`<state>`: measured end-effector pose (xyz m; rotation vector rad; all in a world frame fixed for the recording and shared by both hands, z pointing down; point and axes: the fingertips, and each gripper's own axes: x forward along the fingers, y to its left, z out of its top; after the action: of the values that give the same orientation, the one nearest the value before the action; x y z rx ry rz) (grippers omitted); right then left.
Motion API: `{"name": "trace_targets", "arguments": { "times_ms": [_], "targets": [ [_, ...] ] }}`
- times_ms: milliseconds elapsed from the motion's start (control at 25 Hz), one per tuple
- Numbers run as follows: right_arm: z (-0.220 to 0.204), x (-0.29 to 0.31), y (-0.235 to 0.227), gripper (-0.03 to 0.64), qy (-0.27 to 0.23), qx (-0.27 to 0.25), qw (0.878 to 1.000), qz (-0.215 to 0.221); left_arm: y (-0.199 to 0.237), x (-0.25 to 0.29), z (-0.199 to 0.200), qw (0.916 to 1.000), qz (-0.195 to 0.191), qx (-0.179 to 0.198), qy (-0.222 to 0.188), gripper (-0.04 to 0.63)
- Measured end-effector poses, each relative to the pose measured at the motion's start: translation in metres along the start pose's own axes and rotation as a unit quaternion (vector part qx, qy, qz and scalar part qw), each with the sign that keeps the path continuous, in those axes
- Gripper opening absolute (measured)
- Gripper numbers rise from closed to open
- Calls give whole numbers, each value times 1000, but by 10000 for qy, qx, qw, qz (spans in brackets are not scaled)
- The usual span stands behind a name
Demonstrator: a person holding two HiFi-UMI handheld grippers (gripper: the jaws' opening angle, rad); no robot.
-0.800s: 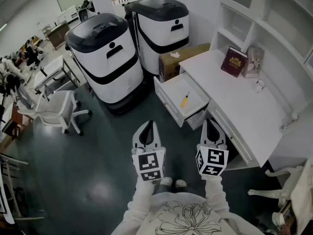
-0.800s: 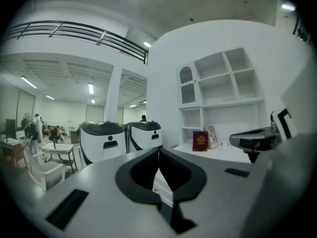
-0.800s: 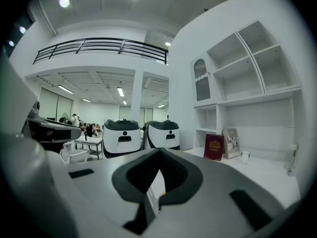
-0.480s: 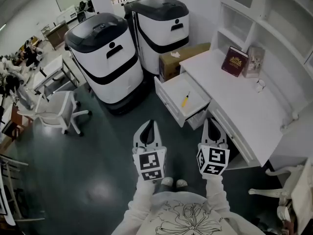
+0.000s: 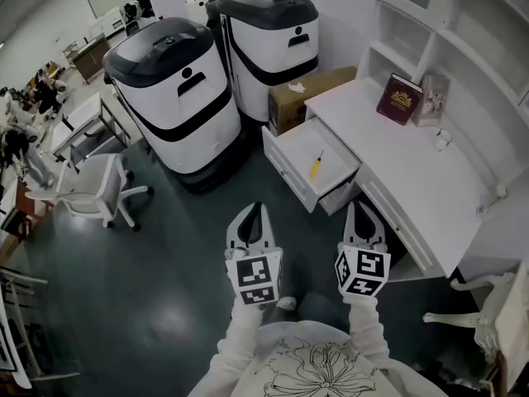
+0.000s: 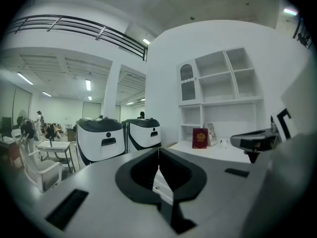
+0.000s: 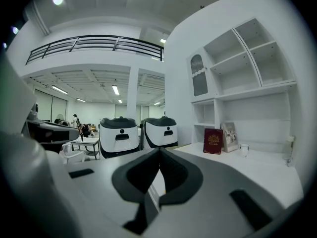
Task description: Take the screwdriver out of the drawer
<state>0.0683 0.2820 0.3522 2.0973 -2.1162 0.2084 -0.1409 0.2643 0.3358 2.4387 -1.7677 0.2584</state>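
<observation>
A yellow-handled screwdriver [image 5: 315, 166] lies inside the open white drawer [image 5: 285, 170] of the white desk [image 5: 413, 176], seen in the head view. My left gripper [image 5: 255, 210] and right gripper [image 5: 357, 208] are held side by side over the dark floor, short of the drawer. Both are shut with nothing between the jaws; in the left gripper view the left gripper [image 6: 158, 150] has its jaws meeting at a line, and in the right gripper view the right gripper [image 7: 159, 150] looks the same. A sliver of the drawer shows through each gripper's cut-out.
Two large white-and-black machines [image 5: 173, 89] [image 5: 269, 35] stand beyond the drawer, with a cardboard box [image 5: 306, 98] beside the desk. A red book [image 5: 398, 99] leans on the desktop under white shelves [image 5: 430, 23]. A white office chair [image 5: 91, 184] sits at left.
The head view has shifted slightly, so the drawer and desk sit a little nearer in the picture. Both grippers keep their places and stay shut.
</observation>
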Motion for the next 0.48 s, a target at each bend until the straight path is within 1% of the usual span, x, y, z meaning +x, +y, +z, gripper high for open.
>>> {"name": "trace_targets", "arguments": {
  "times_ms": [280,480],
  "targets": [
    [-14,16,7,3,199,-61,9998,19,7,17,-14,9998,-39,-83,151,8],
    [-18,43,0,3,299,-67,9995,36,11,42,-16,9997,9,-135,223,8]
  ]
}}
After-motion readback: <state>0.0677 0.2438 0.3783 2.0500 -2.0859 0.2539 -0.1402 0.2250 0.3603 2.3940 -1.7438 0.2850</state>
